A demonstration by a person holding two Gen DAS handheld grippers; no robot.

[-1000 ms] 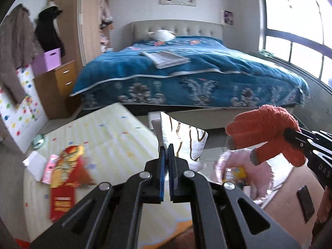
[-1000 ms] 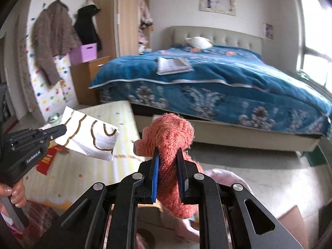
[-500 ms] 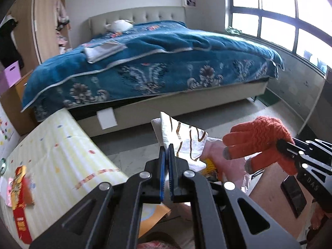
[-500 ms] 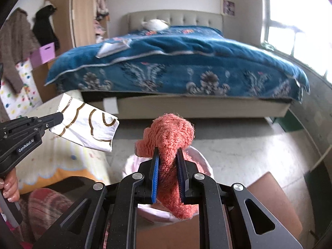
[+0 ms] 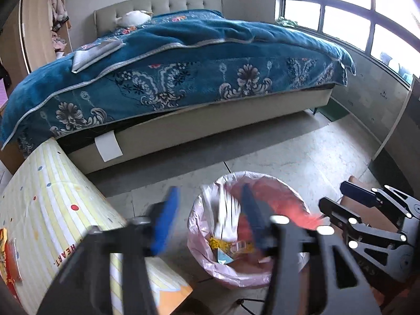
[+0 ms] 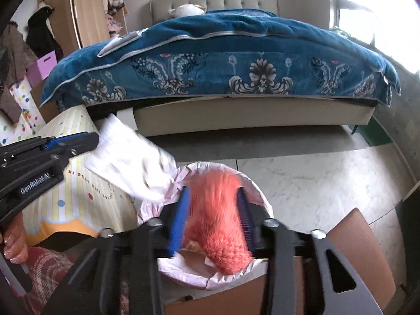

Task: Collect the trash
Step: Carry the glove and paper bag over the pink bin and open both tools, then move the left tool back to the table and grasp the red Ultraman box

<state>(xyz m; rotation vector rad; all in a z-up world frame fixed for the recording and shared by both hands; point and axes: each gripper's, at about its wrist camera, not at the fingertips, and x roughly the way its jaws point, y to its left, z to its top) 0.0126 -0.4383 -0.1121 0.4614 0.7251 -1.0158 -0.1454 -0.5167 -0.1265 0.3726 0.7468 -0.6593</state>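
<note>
Swung further toward the bed (image 5: 183, 60) than half a second ago, with more of its blue quilt and the window wall in the left wrist view. Less of the striped yellow mat (image 5: 52, 197) showing, pushed to the lower left.

Now looking straight down into the pink-lined trash bin (image 5: 195, 225), directly below both tools instead of half hidden behind them.

Left gripper (image 5: 210, 220): pressed tight on the wrapper before, now spread wide and blurred, holding nothing. Right gripper (image 6: 212, 218): clamped on the glove before, now parted well wider than the glove, no firm hold visible. From the left wrist view, right gripper (image 5: 334, 195) fingers likewise apart.

Orange-red knitted glove (image 6: 218, 225): smeared with motion, between the parted blue pads, over the bin mouth (image 6: 262, 199), lower end already inside the liner.

White wrapper with gold curls (image 6: 131, 165): loose, blurred, just off the tip of the left gripper (image 6: 89, 141), lower edge over the near rim of the bin; in the left wrist view, a pale streak (image 5: 225, 215) inside the bin opening, above yellow scraps at the bottom.
</note>
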